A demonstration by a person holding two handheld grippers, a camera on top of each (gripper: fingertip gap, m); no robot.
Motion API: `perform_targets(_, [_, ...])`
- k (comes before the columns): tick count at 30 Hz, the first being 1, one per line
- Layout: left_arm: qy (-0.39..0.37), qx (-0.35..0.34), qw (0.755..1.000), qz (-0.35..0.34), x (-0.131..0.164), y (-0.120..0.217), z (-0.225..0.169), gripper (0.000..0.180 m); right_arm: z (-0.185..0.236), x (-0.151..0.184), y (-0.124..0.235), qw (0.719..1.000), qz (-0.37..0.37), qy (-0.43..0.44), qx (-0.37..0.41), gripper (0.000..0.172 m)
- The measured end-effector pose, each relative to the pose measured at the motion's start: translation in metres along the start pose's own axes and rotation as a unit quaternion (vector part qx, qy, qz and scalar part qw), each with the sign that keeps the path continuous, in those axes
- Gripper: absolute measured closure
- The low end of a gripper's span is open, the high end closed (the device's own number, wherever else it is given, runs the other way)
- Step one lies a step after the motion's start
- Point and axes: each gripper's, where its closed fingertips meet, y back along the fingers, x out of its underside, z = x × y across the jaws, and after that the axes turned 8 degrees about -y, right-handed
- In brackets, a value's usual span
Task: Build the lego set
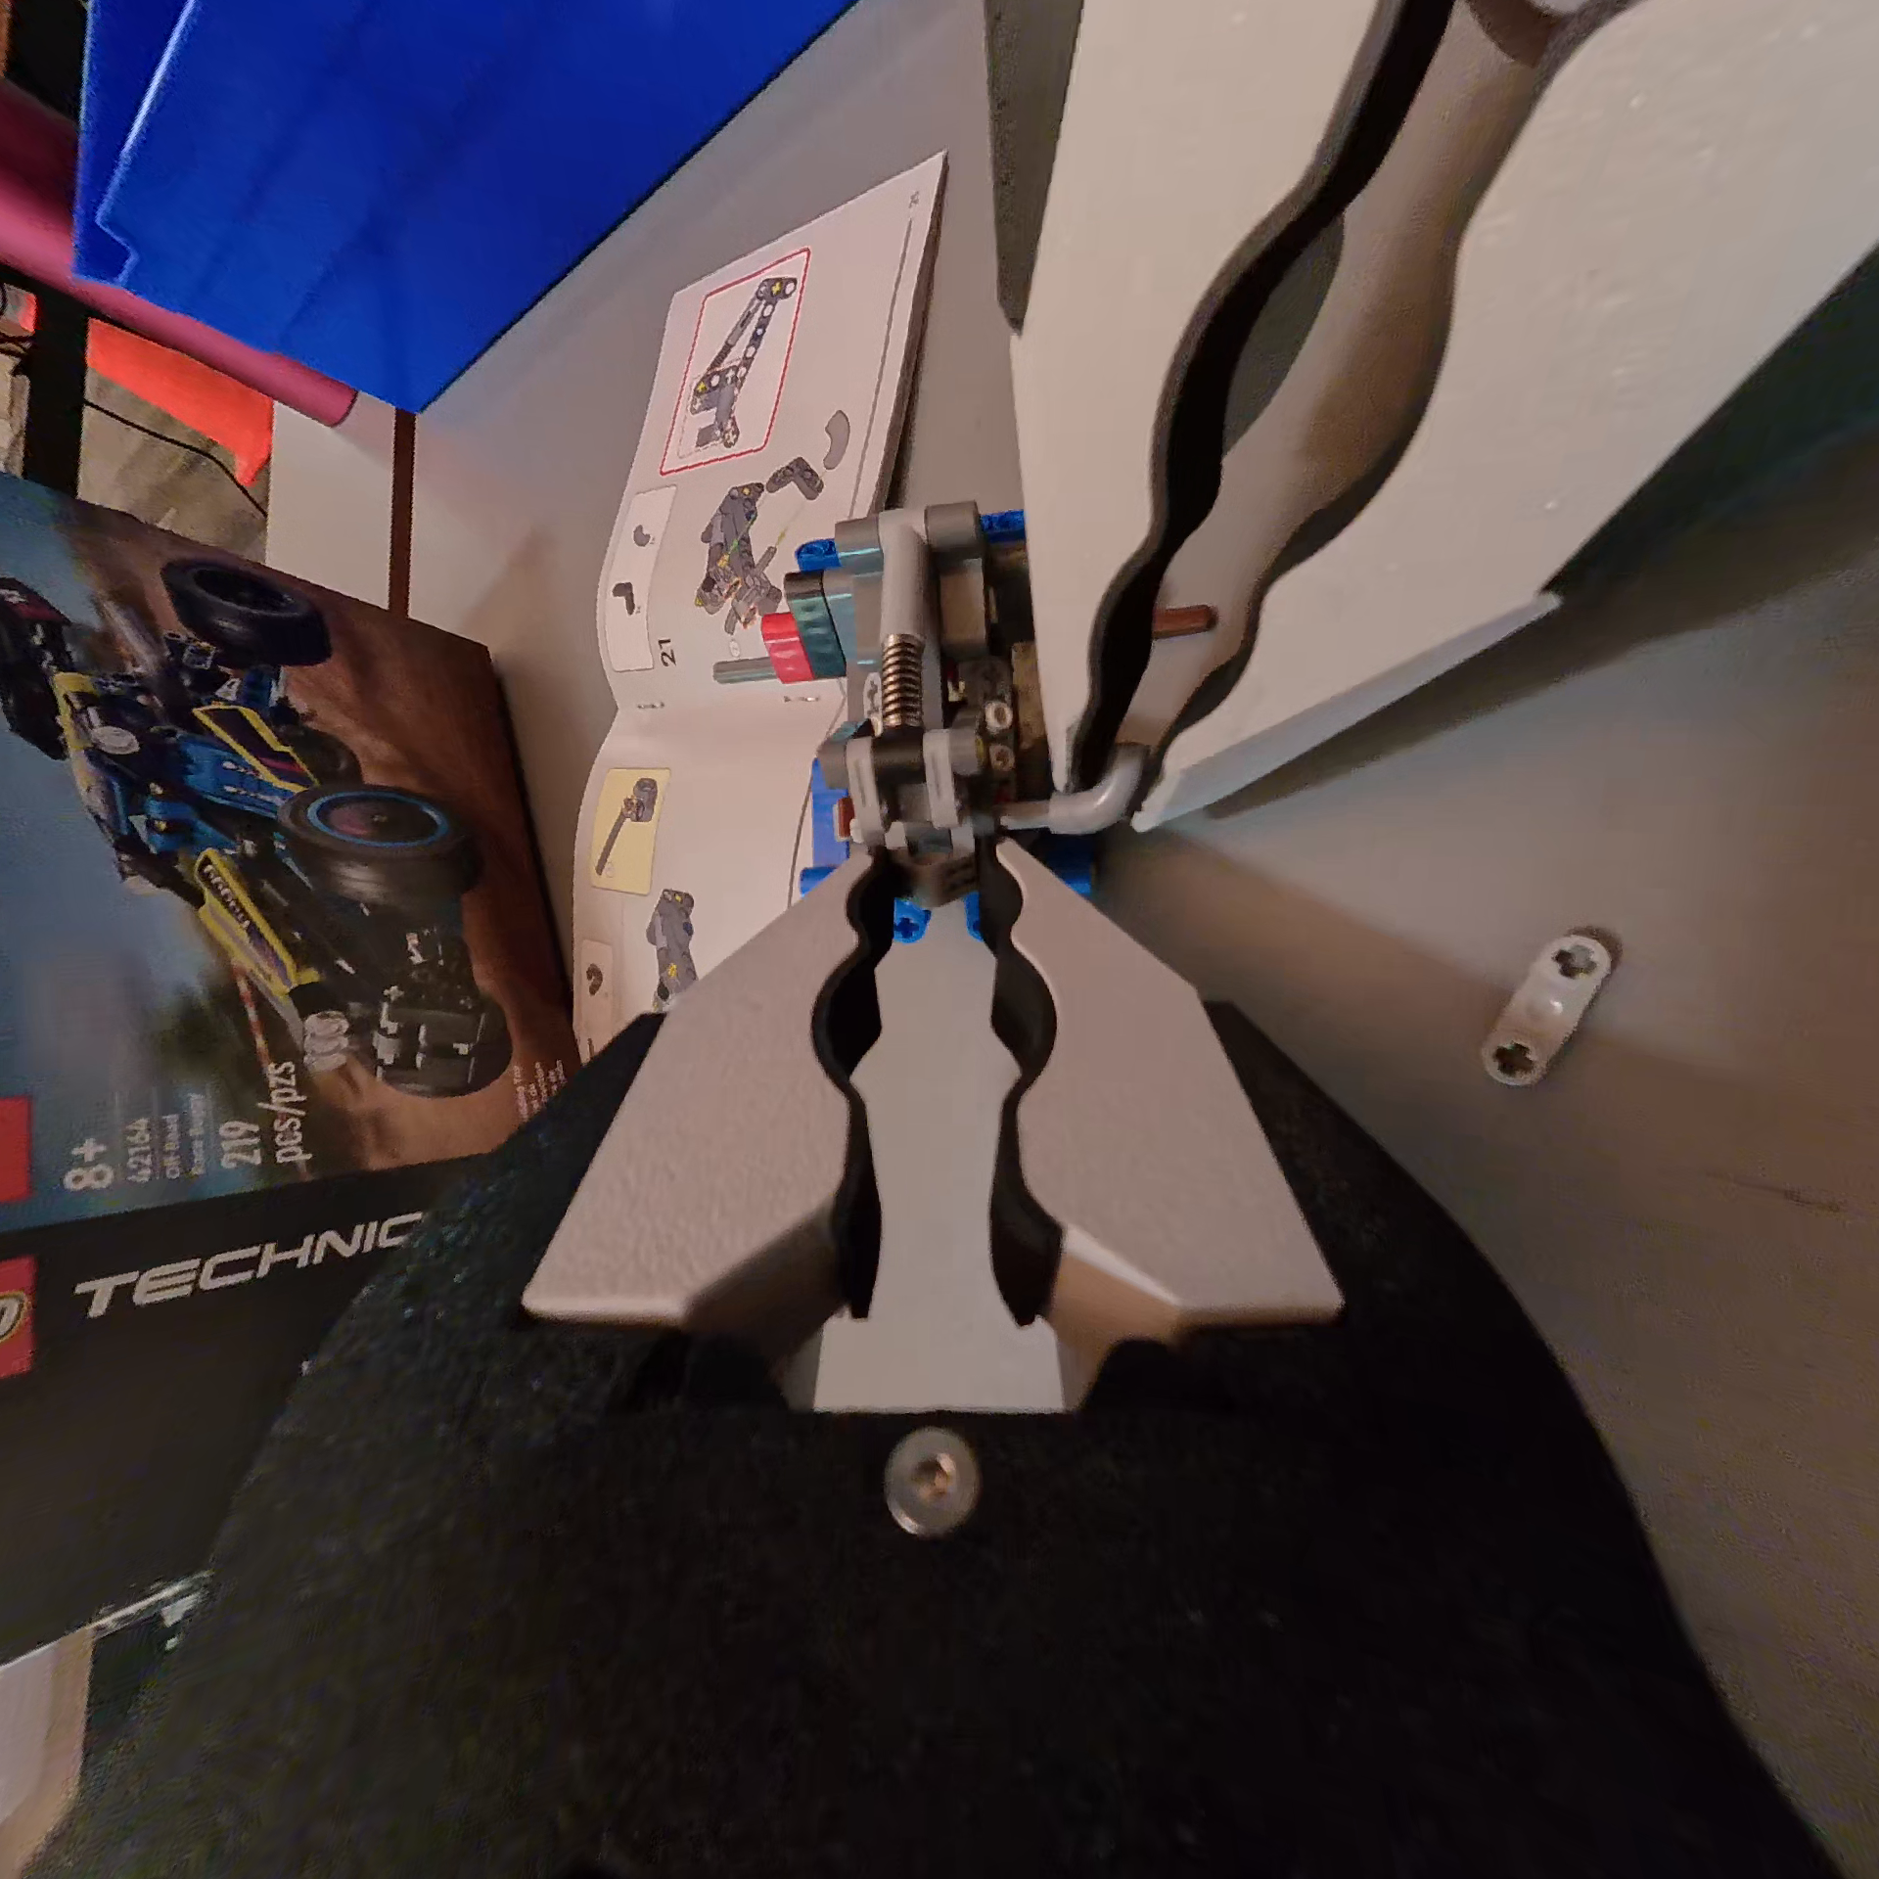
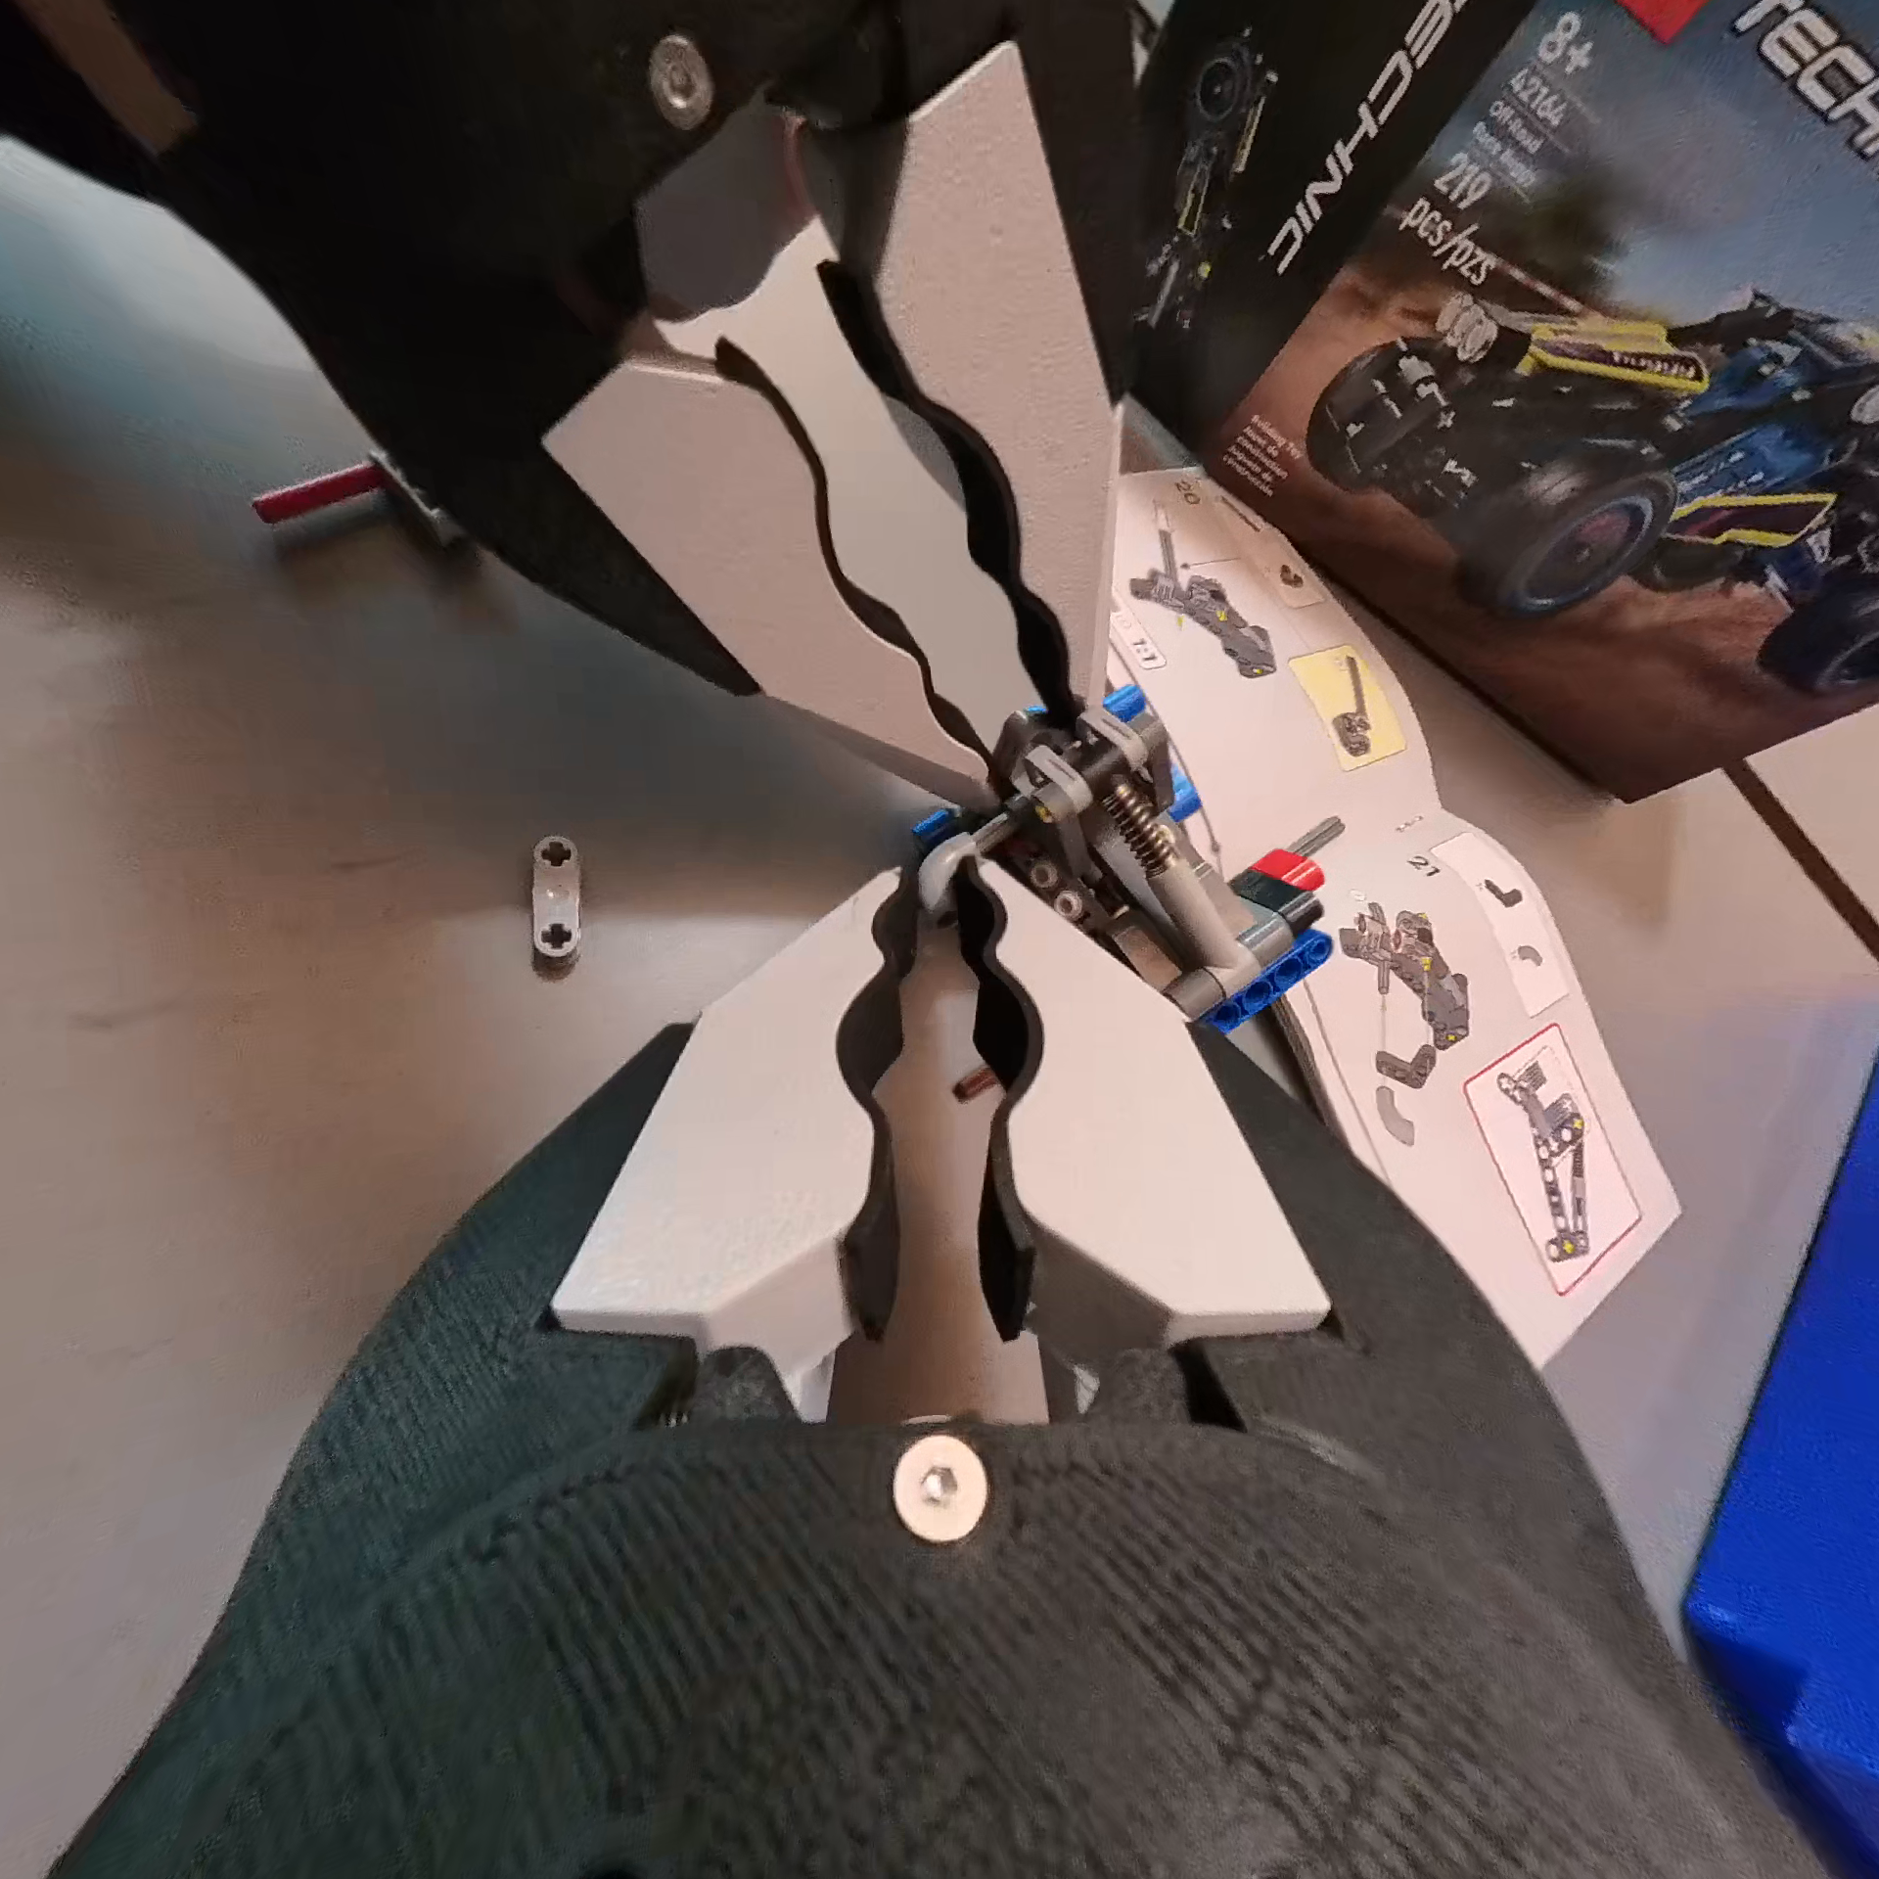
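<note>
A small brick assembly (image 1: 905, 651) of grey beams, a metal spring and blue parts is held above the grey table (image 1: 1423, 1118). My left gripper (image 1: 937, 864) is shut on its grey lower end. My right gripper (image 2: 941, 885) is shut on a grey curved piece (image 2: 937, 864) that sits on a dark axle at the side of the assembly (image 2: 1139, 824). In the left wrist view the right gripper (image 1: 1103, 783) comes in from the upper right and pinches that curved piece (image 1: 1093, 808). In the right wrist view the left gripper (image 2: 1027, 742) comes down from above.
An open instruction booklet (image 1: 712, 630) lies under the assembly, with the set's box (image 1: 254, 864) beside it and a blue bin (image 1: 407, 173) beyond. A small grey two-hole connector (image 2: 556, 895) and a red axle piece (image 2: 315, 498) lie on the table. A brown pin (image 2: 971, 1086) lies below my right fingers.
</note>
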Motion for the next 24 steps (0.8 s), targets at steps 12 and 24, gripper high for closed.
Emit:
perform_targets(12, [0.044,0.042,0.998,-0.018,0.001,-0.004,0.001,0.167,-0.007,-0.001,-0.003,0.999,-0.019,0.041,0.002,0.167])
perform_targets(24, [0.074,0.064,0.995,-0.026,0.002,-0.006,0.001,0.167,-0.01,-0.005,-0.004,0.998,-0.04,0.032,0.031,0.166])
